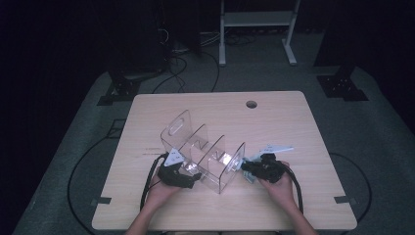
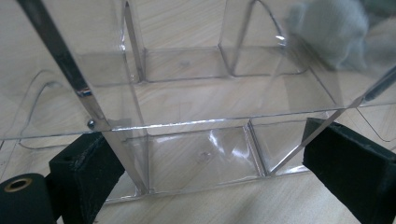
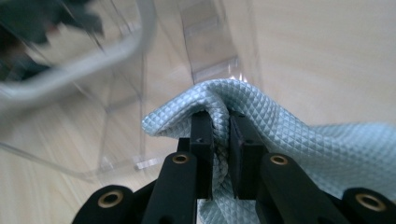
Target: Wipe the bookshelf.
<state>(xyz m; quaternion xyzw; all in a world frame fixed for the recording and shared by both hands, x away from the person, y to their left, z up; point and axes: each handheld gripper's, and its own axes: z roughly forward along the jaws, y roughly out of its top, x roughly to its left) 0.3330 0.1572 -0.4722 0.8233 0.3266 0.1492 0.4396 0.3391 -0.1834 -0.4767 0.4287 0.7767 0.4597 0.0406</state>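
Cloth (image 3: 280, 135) pinched in right hand-held gripper (image 3: 220, 121) | left hand-held gripper (image 2: 205, 163) jaws wide, straddling clear organizer (image 2: 196, 93), contact unclear

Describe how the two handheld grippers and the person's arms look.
Both the left gripper and the right gripper are black, each topped by a grey three-cornered plate and trailing a black cable. Their jaws carry black blocky pads, on arms with brass-ringed holes. The forearms are bare, no sleeves in sight.

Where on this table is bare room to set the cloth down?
Free: the table between the cable hole and the right edge, and the far left corner behind the clear organizer. Crowded: the near middle, where both grippers flank the organizer, the right gripper pinching the cloth.
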